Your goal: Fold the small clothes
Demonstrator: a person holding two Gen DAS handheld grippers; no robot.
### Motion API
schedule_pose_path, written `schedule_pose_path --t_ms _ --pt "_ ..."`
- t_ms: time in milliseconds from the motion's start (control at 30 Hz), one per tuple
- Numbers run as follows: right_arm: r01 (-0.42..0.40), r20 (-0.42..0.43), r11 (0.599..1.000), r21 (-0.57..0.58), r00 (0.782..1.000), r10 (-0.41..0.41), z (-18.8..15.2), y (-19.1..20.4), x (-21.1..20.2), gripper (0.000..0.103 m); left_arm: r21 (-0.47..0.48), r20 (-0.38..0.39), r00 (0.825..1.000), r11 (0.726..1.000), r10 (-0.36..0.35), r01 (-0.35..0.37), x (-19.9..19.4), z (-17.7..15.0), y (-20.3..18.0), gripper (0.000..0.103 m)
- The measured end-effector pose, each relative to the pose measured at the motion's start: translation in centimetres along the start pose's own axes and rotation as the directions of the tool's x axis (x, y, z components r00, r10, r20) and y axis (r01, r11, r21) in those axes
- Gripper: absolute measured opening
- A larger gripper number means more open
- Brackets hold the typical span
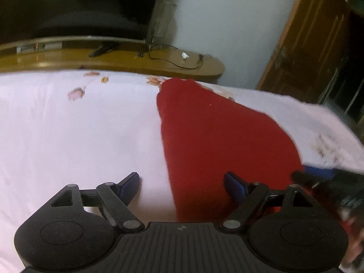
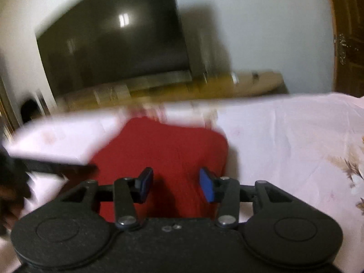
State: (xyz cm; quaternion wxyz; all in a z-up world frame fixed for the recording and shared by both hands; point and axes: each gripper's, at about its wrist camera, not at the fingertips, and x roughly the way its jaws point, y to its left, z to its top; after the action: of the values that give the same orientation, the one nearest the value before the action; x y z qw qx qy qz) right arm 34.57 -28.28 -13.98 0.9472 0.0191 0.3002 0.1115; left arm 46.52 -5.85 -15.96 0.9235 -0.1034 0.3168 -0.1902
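Grippers [image 1: 182, 186] [image 2: 176, 185] open, empty, above cloth [image 1: 216, 136].

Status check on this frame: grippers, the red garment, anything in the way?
Left gripper open, right gripper open, neither gripping. Red garment lying on the pink bedsheet. Nothing in the way.

So it's a bed [image 1: 68, 136] with a pale pink sheet, little flower prints near the far edge and over by the right side. One red garment [image 1: 216, 136] lies flat on it, running from the near edge toward the far edge.
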Motion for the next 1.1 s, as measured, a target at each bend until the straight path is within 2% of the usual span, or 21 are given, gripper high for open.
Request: schedule_pose_path --t_ms 67,167,333,400,467,533,700,800,867,1000,1100 --pt "0.029 0.005 1.0 0.006 1.0 -0.029 -0.4 0.0 0.4 0.043 -0.023 -0.007 1.0 1.0 0.009 -0.009 -0.4 0.1 0.3 0.083" --pt "0.057 -0.004 0.998 -0.005 0.998 -0.057 0.3 0.7 -0.3 0.042 0.026 0.015 0.999 0.999 0.034 -0.035 -2.3 -0.1 -0.4 0.083" --pt "0.015 0.029 1.0 -0.012 0.999 -0.014 -0.1 1.4 -3.3 0.043 0.032 0.012 1.0 0.999 0.009 -0.01 -5.3 -2.2 -0.1 0.083" --pt "-0.002 0.005 0.999 -0.033 1.0 0.002 -1.1 1.9 -3.8 0.043 0.05 -0.012 1.0 0.999 0.019 -0.018 -5.3 -3.4 -0.1 0.083" --pt "0.033 -0.055 0.997 -0.073 0.998 -0.037 -2.3 2.2 -2.7 0.042 0.029 -0.027 1.0 0.999 0.016 -0.015 -5.4 -4.3 0.1 0.083" --pt "0.077 -0.067 0.992 -0.104 0.994 -0.084 -2.8 2.7 -2.4 0.042 0.027 -0.025 0.999 0.999 0.032 -0.031 -5.7 -4.6 -0.1 0.083" --pt "0.073 -0.012 0.997 -0.036 0.997 -0.074 -2.1 3.0 -4.8 0.044 0.085 -0.022 0.999 0.995 0.044 -0.042 -6.9 -5.2 -1.1 0.083" --pt "0.087 -0.095 0.996 -0.018 0.992 -0.088 -3.0 2.3 -3.6 0.044 0.07 -0.025 0.999 0.997 0.04 -0.039 -7.2 -5.4 -1.2 0.083" --pt "0.063 -0.098 0.996 0.058 0.994 -0.058 -3.2 1.5 -3.8 0.045 0.082 -0.021 0.999 0.996 0.045 -0.043 -7.5 -5.4 -1.4 0.083" --pt "0.001 -0.038 0.976 0.219 0.999 0.007 -3.3 -0.8 -4.9 0.057 0.086 -0.015 0.999 0.996 0.037 -0.036 -7.8 -5.3 -1.6 0.083" --pt "-0.046 0.004 0.943 0.328 0.999 0.047 -3.2 -2.7 -5.0 0.062 0.026 -0.013 0.999 0.999 -0.033 0.034 -7.6 -4.4 -0.8 0.083"
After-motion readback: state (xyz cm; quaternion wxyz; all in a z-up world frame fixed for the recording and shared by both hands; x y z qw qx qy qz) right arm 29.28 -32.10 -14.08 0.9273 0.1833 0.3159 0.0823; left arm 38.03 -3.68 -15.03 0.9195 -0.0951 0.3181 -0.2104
